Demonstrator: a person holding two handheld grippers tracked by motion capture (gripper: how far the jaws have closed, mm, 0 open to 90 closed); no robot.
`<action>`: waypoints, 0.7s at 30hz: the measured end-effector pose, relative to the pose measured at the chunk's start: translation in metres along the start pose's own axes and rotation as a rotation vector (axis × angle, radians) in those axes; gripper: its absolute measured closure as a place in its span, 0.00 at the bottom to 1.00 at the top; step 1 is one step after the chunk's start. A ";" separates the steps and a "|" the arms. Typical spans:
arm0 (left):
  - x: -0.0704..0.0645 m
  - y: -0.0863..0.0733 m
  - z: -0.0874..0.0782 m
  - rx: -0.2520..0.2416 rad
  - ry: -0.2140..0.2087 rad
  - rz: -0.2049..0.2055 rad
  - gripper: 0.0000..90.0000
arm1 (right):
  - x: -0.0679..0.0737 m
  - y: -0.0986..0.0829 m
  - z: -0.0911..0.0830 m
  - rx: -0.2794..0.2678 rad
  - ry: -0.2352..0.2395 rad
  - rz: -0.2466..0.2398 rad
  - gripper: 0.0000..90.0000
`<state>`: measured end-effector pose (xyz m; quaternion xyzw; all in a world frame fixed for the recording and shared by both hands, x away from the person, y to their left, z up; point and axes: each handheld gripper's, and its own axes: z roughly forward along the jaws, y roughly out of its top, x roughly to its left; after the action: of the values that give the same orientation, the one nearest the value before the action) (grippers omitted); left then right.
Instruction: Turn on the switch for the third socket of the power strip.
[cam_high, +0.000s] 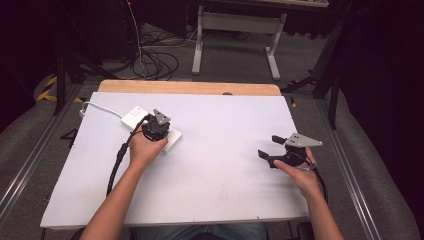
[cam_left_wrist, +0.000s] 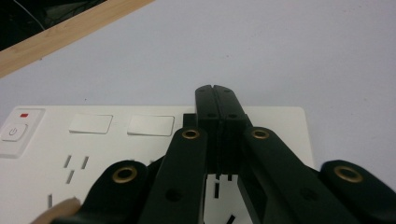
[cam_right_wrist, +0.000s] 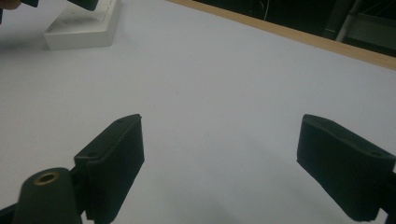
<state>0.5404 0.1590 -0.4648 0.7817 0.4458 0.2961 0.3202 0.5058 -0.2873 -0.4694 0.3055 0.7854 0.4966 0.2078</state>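
Note:
A white power strip (cam_high: 134, 117) lies on the left part of the white board (cam_high: 220, 165), its white cord (cam_high: 100, 106) running off to the left edge. My left gripper (cam_high: 156, 130) points down onto the strip's near end. In the left gripper view the jaws are pressed together (cam_left_wrist: 216, 93), with nothing between them, above the strip's face (cam_left_wrist: 280, 126), close to its socket slots (cam_left_wrist: 74, 163) and power switch (cam_left_wrist: 15, 132). My right gripper (cam_high: 269, 146) hovers low over the bare board at the right, open wide (cam_right_wrist: 219, 135), with the power strip (cam_right_wrist: 81, 30) far off.
A wooden table edge (cam_high: 190, 88) runs along the far side of the board. Beyond it are a white desk frame (cam_high: 235, 30) and loose cables (cam_high: 155, 62) on the floor. Grey ledges flank the table on both sides.

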 end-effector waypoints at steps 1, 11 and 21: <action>0.000 0.000 0.001 0.001 -0.001 0.000 1.00 | 0.000 0.000 0.000 0.000 0.000 0.000 0.17; 0.002 -0.001 0.006 0.013 0.012 -0.001 1.00 | 0.000 0.000 0.000 0.001 0.001 0.000 0.17; 0.002 -0.001 0.010 0.010 0.011 -0.009 1.00 | 0.000 0.000 0.000 0.001 -0.001 0.000 0.17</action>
<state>0.5479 0.1591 -0.4715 0.7797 0.4525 0.2969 0.3149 0.5056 -0.2875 -0.4695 0.3059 0.7857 0.4960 0.2078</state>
